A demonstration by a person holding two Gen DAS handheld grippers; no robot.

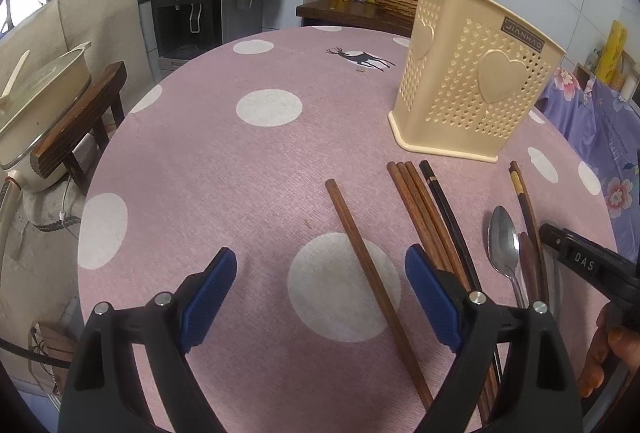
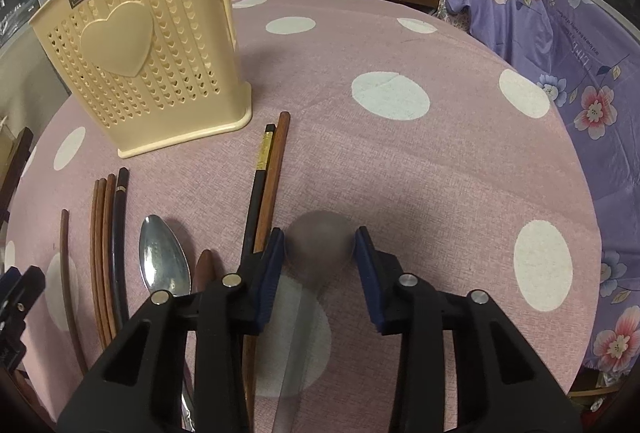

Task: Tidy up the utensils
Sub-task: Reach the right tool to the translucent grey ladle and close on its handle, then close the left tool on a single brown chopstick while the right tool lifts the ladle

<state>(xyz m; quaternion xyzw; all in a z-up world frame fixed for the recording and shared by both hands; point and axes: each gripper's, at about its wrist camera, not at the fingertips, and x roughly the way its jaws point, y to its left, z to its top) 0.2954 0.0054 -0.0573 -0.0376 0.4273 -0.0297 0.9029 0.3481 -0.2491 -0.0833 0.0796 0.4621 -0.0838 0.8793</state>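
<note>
Cream holder (image 1: 472,81) stood behind the chopsticks (image 1: 424,217) and spoon (image 1: 503,241), both grippers (image 1: 320,281) (image 2: 320,257) gaping, empty.

The room has soft, even light, not very bright. The pink tablecloth (image 1: 224,161) looks a bit dull and grainy. Shadows are faint, just a thin dark edge under the cream basket (image 1: 472,73). The metal spoon (image 2: 164,261) shines with small white spots of glare. Both views bend like a fishbowl, so the table curves and the corners go black. In the right view, a round grey thing (image 2: 320,245) between the fingers is blurry and see-through.
</note>
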